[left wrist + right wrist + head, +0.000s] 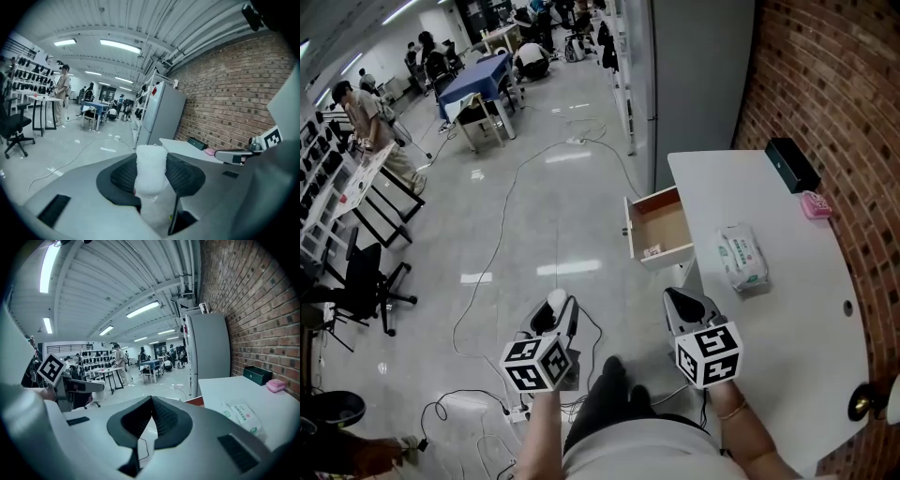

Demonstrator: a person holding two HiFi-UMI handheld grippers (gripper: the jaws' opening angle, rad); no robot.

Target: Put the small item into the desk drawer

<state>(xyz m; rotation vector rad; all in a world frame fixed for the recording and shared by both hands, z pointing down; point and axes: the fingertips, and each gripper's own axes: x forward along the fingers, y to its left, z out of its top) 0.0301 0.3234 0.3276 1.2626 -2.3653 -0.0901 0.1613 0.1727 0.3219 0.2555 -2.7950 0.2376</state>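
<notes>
My left gripper (559, 311) is shut on a small white, soft-looking item (556, 299), held over the floor to the left of the desk. In the left gripper view the white item (151, 169) stands upright between the dark pads. My right gripper (682, 302) hovers near the desk's front-left corner, jaws shut with nothing between them; in its own view the right gripper (151, 401) has its pads meeting at the tips. The wooden desk drawer (660, 228) is pulled open from the white desk (769, 319), with one small object (652, 251) lying in it.
On the desk lie a wipes packet (742, 258), a black box (791, 164) and a pink thing (816, 204) by the brick wall. Cables (502, 225) run over the floor. A black office chair (364, 281) and people at tables are far left.
</notes>
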